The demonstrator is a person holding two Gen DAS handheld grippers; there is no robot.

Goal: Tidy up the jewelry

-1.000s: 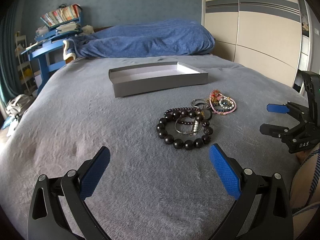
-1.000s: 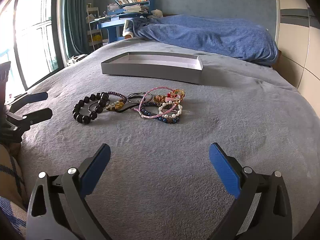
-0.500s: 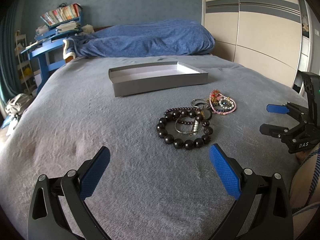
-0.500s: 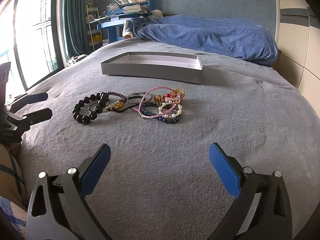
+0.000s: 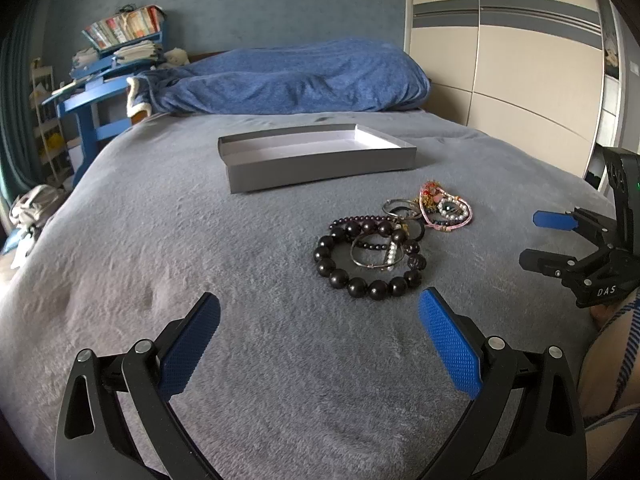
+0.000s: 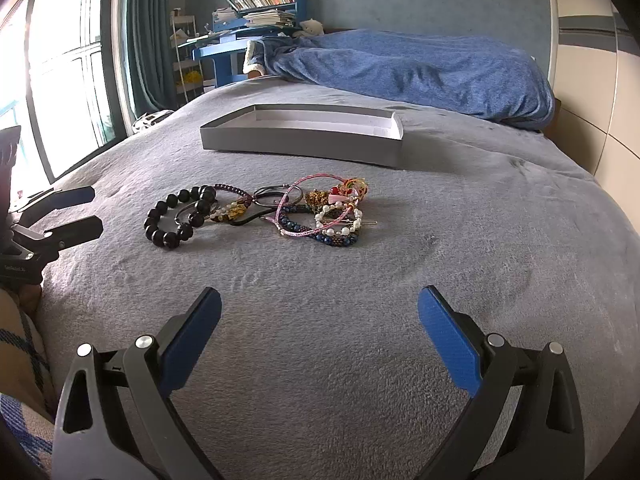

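A pile of jewelry lies on the grey blanket (image 5: 160, 240). A black bead bracelet (image 5: 357, 288) (image 6: 164, 236) rings a thin silver bangle (image 5: 360, 262). Beyond it are pink, pearl and blue bead bracelets (image 5: 446, 210) (image 6: 328, 216), tangled with dark hair ties. Farther back stands an empty shallow grey box (image 5: 316, 164) (image 6: 300, 144). My left gripper (image 5: 319, 312) (image 6: 94, 209) hovers open just short of the black bracelet, nothing between its blue pads. My right gripper (image 6: 319, 308) (image 5: 532, 239) is open too, short of the colourful pile.
A blue duvet (image 5: 288, 80) is bunched at the far end of the bed. A wardrobe (image 5: 520, 80) lines the right side. A blue desk with books (image 6: 248, 28) and a window with a green curtain (image 6: 144, 40) are on the left. Plaid clothing (image 5: 612, 344) shows at the near edge.
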